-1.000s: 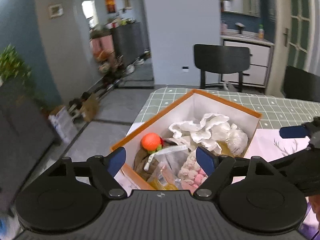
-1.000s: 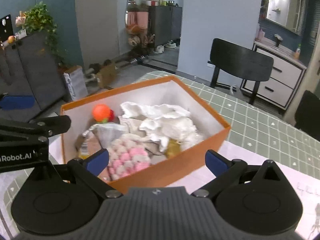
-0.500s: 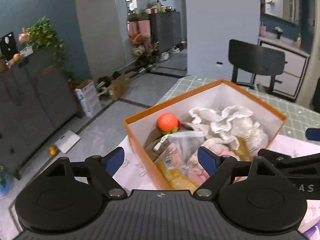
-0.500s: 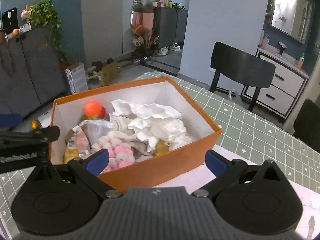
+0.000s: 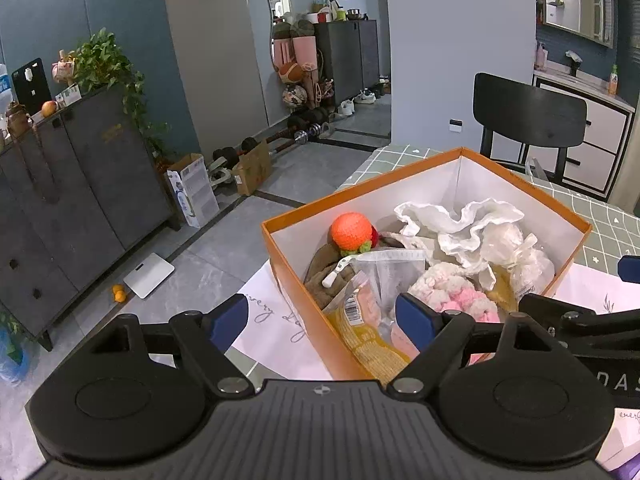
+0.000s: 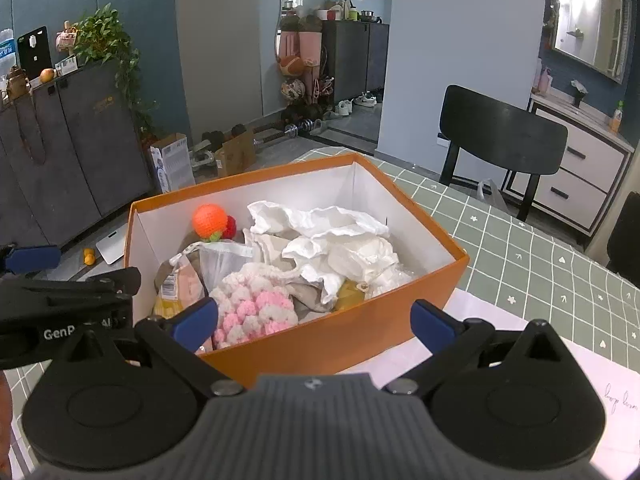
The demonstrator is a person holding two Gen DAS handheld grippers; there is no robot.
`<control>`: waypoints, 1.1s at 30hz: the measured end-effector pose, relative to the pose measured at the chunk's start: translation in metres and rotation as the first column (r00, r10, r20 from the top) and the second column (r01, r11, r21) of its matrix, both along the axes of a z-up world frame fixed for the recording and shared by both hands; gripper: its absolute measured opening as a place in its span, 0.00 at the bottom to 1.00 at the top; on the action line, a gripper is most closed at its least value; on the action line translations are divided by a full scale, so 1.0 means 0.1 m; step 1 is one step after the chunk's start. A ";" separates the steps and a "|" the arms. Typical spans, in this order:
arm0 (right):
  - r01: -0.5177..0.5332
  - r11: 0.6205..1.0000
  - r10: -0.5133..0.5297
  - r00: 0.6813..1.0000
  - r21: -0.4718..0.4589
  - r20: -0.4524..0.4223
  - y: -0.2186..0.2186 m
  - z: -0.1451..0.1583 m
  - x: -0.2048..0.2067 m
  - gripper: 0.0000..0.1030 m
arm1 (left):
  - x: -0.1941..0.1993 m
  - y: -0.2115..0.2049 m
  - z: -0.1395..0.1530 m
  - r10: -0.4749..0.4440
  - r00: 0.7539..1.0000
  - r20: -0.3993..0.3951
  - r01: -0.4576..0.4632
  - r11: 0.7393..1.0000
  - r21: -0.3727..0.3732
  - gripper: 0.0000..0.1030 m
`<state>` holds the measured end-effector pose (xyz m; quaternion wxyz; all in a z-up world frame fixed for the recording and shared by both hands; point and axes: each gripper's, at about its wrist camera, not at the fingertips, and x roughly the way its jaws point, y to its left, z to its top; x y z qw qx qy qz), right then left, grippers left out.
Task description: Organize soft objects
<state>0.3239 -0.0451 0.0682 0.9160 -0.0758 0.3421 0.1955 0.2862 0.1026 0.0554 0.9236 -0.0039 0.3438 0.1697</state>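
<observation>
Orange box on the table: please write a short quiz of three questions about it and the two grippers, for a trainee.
1. True or false: the left gripper and the right gripper both have open, empty jaws.
2. Which item lies nearest the far left corner of the orange box? A) orange ball B) pink and white crochet piece C) white crumpled cloth
3. Fill in: the box stands on a white sheet over a green ______ tablecloth.

Key: 1 true; 2 A; 3 checked.
</observation>
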 end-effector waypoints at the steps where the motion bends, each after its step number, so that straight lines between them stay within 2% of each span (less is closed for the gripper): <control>1: 0.000 1.000 0.000 1.000 0.004 -0.003 -0.01 -0.01 0.00 0.97 | 0.00 -0.01 0.00 -0.001 1.000 -0.001 0.001 1.000 0.002 0.95; 10: -0.009 1.000 0.009 1.000 -0.021 -0.006 -0.01 -0.02 -0.02 0.97 | -0.02 -0.05 -0.02 -0.003 1.000 -0.021 0.003 1.000 0.007 0.95; 22: -0.017 1.000 0.018 1.000 -0.016 0.008 -0.10 0.04 -0.04 0.97 | -0.06 -0.13 0.05 -0.011 1.000 0.000 0.011 1.000 0.020 0.95; 33: -0.006 0.999 0.007 1.000 -0.043 0.020 -0.10 0.03 -0.06 0.97 | -0.04 -0.19 0.03 0.002 1.000 -0.013 -0.001 0.999 0.037 0.95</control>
